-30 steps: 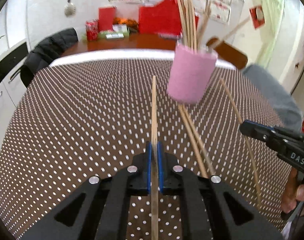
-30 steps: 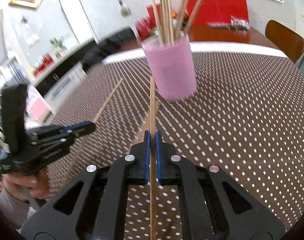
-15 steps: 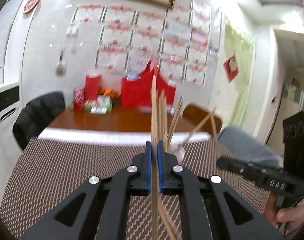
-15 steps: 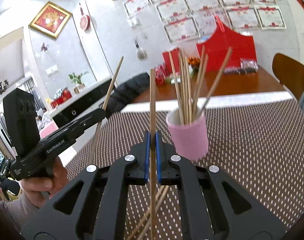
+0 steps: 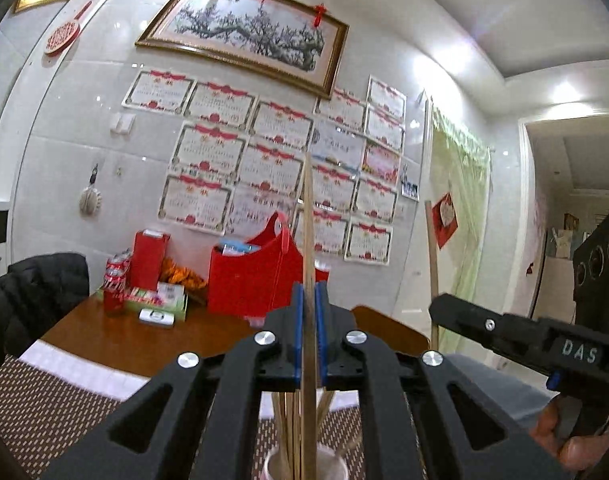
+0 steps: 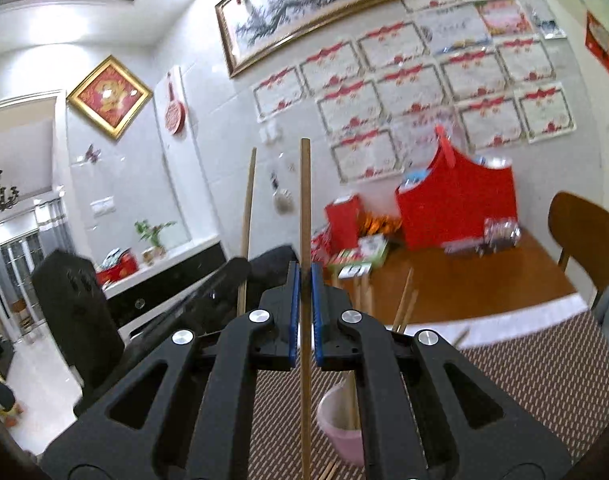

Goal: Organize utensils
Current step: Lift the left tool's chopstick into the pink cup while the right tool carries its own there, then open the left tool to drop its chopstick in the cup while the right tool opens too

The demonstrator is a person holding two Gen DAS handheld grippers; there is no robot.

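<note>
The wall (image 5: 104,168) fills the upper part of both views, hung with a framed picture (image 5: 248,36) and rows of certificates (image 5: 272,168). Below it in the left view, a wooden table (image 5: 144,340) runs across the lower left, with a red bag (image 5: 256,276) at centre and a dark jacket (image 5: 32,296) at the left edge. The dotted mat (image 6: 544,372) lies at lower right of the right view, and a brown chair (image 6: 584,236) stands at its right edge.

My left gripper (image 5: 309,320) sits at centre bottom of its view, blue pads pressed tight on a chopstick (image 5: 307,220) that stands upright and runs up past the red bag. Its lower end reaches down into the cup (image 5: 336,468), at the bottom centre of the frame, among the other sticks (image 5: 284,424) already standing there.

My right gripper (image 6: 303,304) is likewise pinched closed on its own stick (image 6: 304,200), which rises straight up the middle of the right view. There the pink cup (image 6: 336,428) shows at lower centre, just right of the stick's lower end, partly hidden behind my gripper's arm. I can't tell whether that stick's tip is inside the cup or beside it.

At the right edge of the left view, my right gripper appears again, black, with its stick rising from its tip.
</note>
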